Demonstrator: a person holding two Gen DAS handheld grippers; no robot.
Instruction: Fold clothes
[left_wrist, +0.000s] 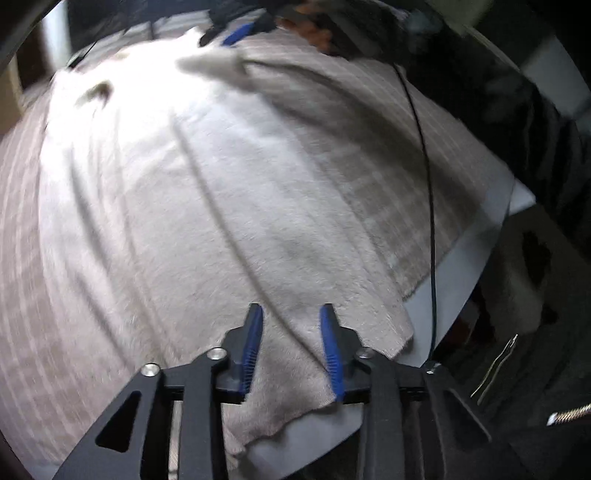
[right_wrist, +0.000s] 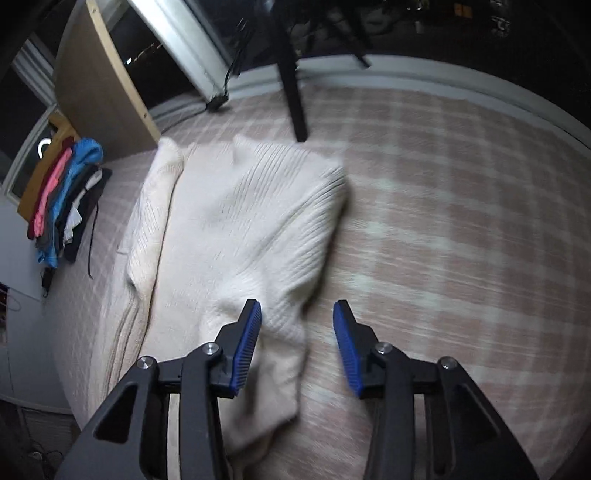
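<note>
Both tongs, left tongs (left_wrist: 291, 347) and right tongs (right_wrist: 297, 343), stand apart over the cream sweater (right_wrist: 236, 229) on the bed (right_wrist: 443, 221); best pinch its near hem evenly before folding

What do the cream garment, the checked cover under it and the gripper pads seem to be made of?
Garment: likely a soft knit, matte; fine ribs show, and it looks fuzzy in the left view.
Cover: woven fabric, probably cotton; flat pink-and-white check, no sheen.
Pads: blue rubber or plastic, ridged; which one cannot be told.
</note>
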